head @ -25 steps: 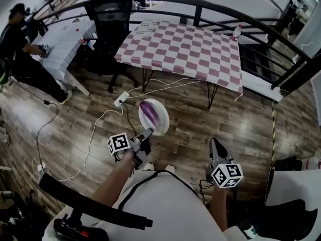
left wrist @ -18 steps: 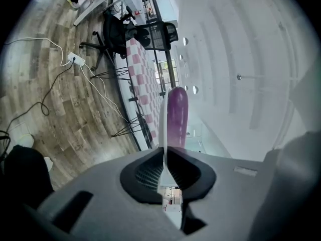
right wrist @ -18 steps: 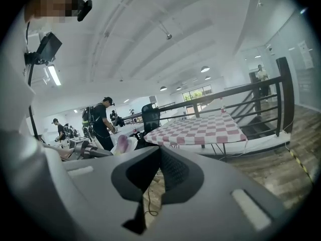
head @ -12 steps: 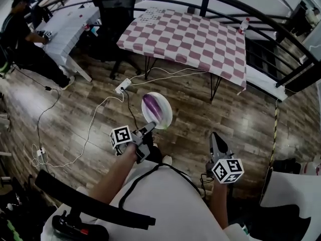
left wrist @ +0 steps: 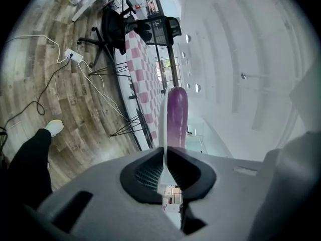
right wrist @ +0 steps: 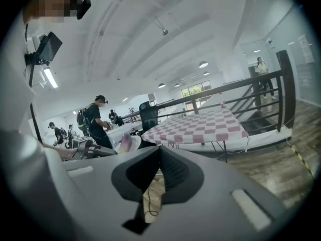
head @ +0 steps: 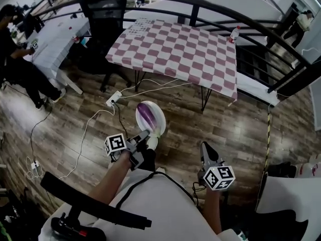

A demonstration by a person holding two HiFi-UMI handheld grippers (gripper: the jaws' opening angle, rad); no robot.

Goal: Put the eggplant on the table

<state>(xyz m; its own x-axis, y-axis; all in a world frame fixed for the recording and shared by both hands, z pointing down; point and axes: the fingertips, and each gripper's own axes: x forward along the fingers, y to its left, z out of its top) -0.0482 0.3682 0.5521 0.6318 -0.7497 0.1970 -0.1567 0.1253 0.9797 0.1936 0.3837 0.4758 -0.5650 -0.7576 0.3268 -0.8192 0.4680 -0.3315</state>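
A purple eggplant [head: 147,115] lies on a white plate [head: 156,126] that I carry above the wooden floor. My left gripper [head: 145,134] is shut on the plate's near rim. In the left gripper view the plate [left wrist: 161,127] shows edge-on between the pads, with the eggplant [left wrist: 176,115] on it beyond my left gripper [left wrist: 164,152]. The table [head: 175,49] with a pink-and-white checked cloth stands ahead. My right gripper [head: 204,148] hangs shut and empty at the right. Its own view shows the right gripper [right wrist: 159,150] closed, with the table [right wrist: 200,127] ahead and the eggplant [right wrist: 125,141] at the left.
A black office chair [head: 103,14] stands at the table's far left corner. A person [head: 17,54] works at a white table [head: 55,39] on the left. A power strip [head: 111,99] and cables lie on the floor. A black railing [head: 241,19] runs behind the table; a bottle [head: 231,33] stands on it.
Both grippers have moved a little forward and down toward the checked table. The plate and eggplant came along in the left gripper. Neither gripper's jaws have changed.
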